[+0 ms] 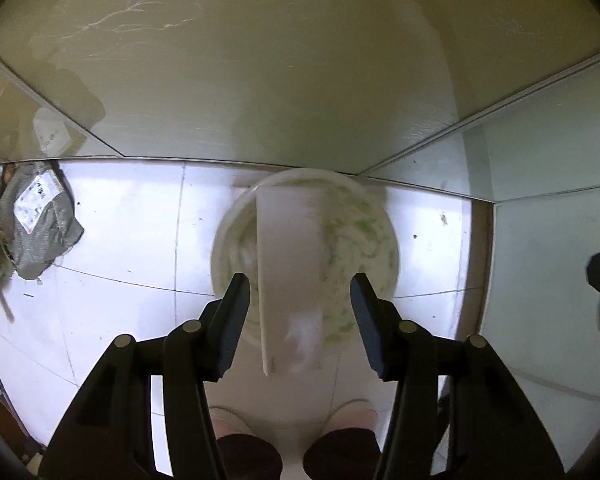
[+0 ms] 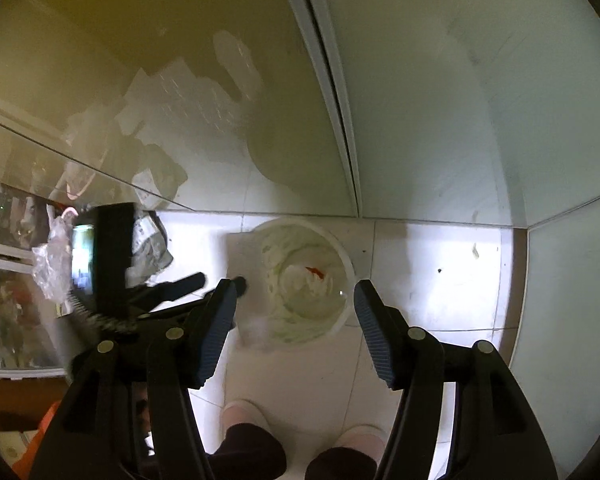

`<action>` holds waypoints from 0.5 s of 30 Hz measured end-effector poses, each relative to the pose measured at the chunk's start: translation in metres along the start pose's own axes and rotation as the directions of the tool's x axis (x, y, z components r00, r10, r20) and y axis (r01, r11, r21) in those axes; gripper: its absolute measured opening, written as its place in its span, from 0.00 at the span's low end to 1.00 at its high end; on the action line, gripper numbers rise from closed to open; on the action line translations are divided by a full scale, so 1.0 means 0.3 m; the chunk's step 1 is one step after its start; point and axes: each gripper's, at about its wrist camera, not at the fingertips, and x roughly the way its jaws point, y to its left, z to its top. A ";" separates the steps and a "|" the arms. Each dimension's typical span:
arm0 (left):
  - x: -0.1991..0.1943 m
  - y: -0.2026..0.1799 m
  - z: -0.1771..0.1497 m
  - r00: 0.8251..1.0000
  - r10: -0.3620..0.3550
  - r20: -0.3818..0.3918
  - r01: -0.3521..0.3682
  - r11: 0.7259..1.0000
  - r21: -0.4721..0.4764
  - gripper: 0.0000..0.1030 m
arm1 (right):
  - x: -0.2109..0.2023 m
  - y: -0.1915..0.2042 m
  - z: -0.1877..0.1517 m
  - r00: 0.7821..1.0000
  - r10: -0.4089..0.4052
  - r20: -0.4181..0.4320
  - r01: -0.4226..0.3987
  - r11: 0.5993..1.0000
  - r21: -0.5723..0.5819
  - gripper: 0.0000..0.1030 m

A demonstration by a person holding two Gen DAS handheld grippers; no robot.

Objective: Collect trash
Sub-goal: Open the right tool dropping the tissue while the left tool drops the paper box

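A white round bin (image 1: 376, 240) lined with a pale bag stands on the floor against the wall; it also shows in the right wrist view (image 2: 340, 256). A flat white piece of trash (image 1: 288, 272) hangs blurred between my left gripper's open fingers and above the bin, not clamped. My left gripper (image 1: 300, 312) is open over the bin. My right gripper (image 2: 296, 316) is open and empty above the bin. A small red scrap (image 2: 316, 272) lies inside the bin. The left gripper (image 2: 108, 256) shows blurred at the left of the right wrist view.
A crumpled grey mailing bag with a label (image 1: 40, 220) lies on the white tiled floor at the left. Clear crumpled plastic (image 2: 52, 260) lies near it. Glossy wall panels (image 1: 300, 80) rise behind the bin. The person's feet (image 2: 244, 412) stand below.
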 end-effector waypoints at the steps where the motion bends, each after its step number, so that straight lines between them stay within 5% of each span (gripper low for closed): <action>1: -0.005 -0.008 0.004 1.000 -0.001 -0.001 0.001 1.000 0.002 0.50 | -0.014 0.006 0.001 1.000 0.005 0.009 -0.005 1.000 0.002 0.56; 10: -0.338 -0.047 -0.025 0.998 0.020 0.066 -0.021 1.000 0.010 0.50 | -0.206 0.091 0.028 0.999 0.023 0.043 -0.023 1.000 0.010 0.56; 15: -0.718 -0.091 -0.051 0.986 0.045 0.158 -0.051 0.998 0.034 0.50 | -0.454 0.193 0.062 0.996 0.022 0.081 -0.020 1.000 -0.021 0.56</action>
